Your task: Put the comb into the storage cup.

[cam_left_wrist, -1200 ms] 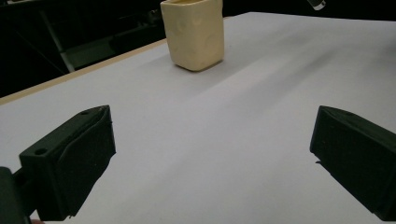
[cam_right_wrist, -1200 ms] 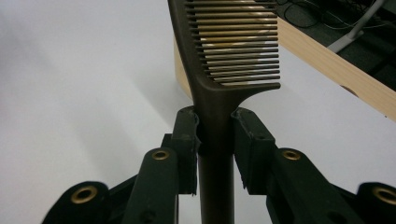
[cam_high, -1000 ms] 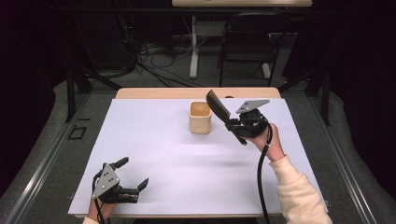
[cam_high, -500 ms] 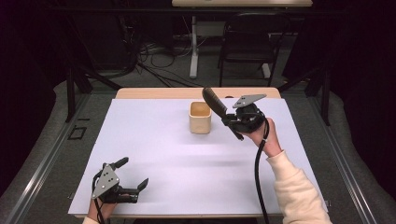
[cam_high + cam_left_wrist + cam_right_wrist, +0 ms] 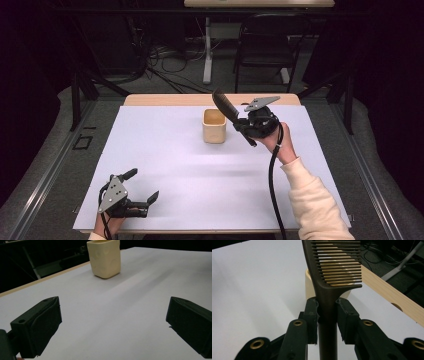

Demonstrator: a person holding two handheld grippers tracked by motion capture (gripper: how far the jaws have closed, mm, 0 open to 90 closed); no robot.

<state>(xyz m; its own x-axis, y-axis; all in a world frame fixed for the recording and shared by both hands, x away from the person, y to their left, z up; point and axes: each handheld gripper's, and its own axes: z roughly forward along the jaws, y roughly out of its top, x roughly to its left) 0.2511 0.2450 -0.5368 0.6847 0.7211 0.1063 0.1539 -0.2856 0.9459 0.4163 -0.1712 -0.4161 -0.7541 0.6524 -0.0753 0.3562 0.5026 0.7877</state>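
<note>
Comb-to-cup transfer, carry step: your right gripper (image 5: 243, 126) fingers clamp the dark brown plastic comb (image 5: 329, 277) by its handle, just beside the cream square cup (image 5: 214, 126). Next, tip it over the opening. Left gripper (image 5: 141, 186) fingers rest open on the white surface (image 5: 210, 175).

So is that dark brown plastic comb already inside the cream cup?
No, the dark brown plastic comb is held beside and above the cream cup by the right tongs.

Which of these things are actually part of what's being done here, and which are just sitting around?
In use:
- dark comb, clamped by its handle in the right gripper
- cream cup, just beside the comb's toothed end

Just there:
- left gripper, open, holding nothing, near the table's front edge
- chair and cables on the floor behind
</note>
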